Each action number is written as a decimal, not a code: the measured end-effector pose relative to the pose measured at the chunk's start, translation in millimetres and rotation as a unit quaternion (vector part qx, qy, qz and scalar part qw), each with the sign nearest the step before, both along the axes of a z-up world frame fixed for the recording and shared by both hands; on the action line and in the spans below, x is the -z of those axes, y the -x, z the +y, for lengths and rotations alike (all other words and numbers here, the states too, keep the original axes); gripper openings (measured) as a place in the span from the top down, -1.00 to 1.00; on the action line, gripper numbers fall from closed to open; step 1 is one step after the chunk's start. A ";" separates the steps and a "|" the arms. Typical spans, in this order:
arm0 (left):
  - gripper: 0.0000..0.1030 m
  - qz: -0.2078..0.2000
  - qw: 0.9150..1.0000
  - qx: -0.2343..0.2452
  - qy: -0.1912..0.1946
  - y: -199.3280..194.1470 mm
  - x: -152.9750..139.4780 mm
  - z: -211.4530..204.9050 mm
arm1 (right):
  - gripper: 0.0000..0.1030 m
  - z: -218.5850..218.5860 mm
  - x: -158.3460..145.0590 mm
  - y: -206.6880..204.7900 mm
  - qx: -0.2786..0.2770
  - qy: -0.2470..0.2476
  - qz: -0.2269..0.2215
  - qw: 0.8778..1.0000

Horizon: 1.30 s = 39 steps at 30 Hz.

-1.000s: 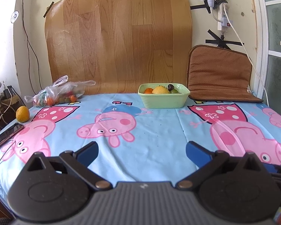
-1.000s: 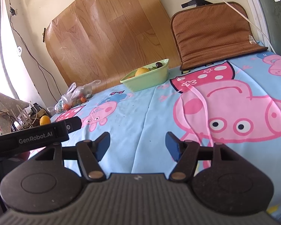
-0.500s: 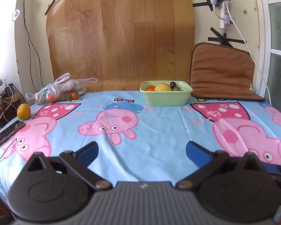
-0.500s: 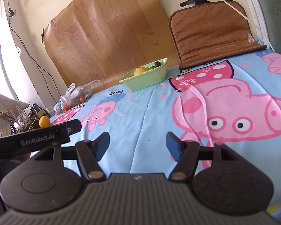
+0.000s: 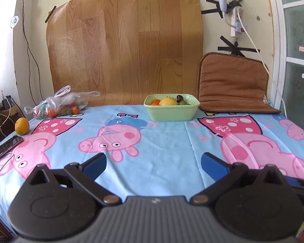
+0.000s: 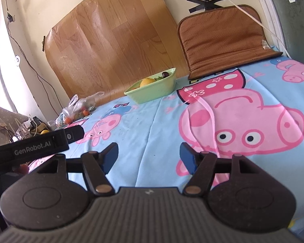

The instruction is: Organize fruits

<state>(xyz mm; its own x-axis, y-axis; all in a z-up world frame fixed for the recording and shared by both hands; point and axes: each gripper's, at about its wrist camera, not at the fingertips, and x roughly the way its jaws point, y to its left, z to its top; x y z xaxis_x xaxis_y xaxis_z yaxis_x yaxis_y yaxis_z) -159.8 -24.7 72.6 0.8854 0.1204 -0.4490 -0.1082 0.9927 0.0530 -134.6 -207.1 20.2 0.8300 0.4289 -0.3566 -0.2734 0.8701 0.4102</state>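
Both tools idle and empty over the desk; almost nothing has changed in the last second.

Compared with a second ago the fruit has not moved, and the left tool (image 5: 153,165) has only edged a little toward the far wall, so the green bowl (image 5: 171,114) sits slightly larger at 12 o'clock. Its fingers stand wide with nothing between them; the right tool (image 6: 149,155) is likewise parted and empty. The bowl already holds an orange, a yellow fruit and something dark, perhaps a plum, though it is too small to be sure. One loose orange fruit (image 5: 21,126) rests at 10 o'clock near the desk's left edge, and the plastic bag of fruit (image 5: 57,106) lies at 11 o'clock. Neither has been collected yet, so sorting looks only partly done.
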 end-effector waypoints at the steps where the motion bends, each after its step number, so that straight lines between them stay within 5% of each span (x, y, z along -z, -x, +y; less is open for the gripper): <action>1: -1.00 0.004 1.000 -0.002 -0.001 -1.3 1.0 0.7 | -0.35 0.5 0.2 -0.6 0.000 0.001 0.001 1.000; 39: -1.00 0.006 1.000 -0.007 0.006 -3.6 3.1 9.7 | -0.46 -1.4 2.3 -5.1 0.009 -0.003 0.004 1.000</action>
